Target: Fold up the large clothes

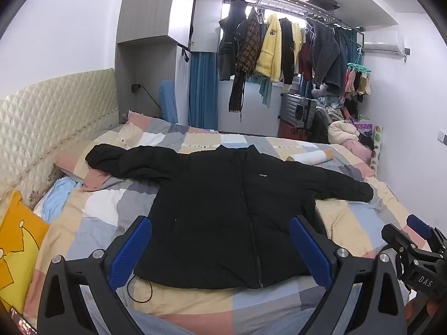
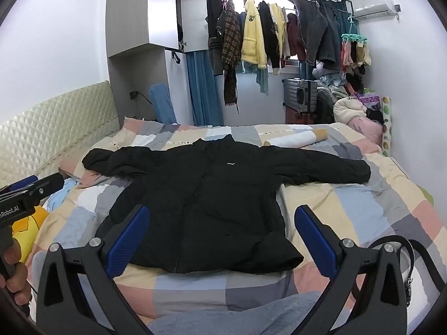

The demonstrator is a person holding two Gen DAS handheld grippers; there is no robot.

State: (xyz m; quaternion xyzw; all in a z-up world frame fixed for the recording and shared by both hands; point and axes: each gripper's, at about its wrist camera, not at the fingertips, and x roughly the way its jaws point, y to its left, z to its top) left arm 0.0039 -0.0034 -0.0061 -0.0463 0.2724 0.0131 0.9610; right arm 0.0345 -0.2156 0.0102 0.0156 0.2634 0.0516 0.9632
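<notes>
On the bed (image 1: 195, 298), a black jacket (image 1: 237, 209) is laid flat and face up, zipped closed, with both sleeves spread out to the sides and a small white logo seen on the chest. Above its hem, the left gripper (image 1: 220, 248) and right gripper (image 2: 220, 240) are held with jaws wide apart, nothing being clamped between them.

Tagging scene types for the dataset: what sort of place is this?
A lived-in bedroom, most likely at home. A bed with a checked cover and a quilted headboard fills the room, a black jacket lies spread on it, and clothes hang from a ceiling drying rack by the window.
</notes>
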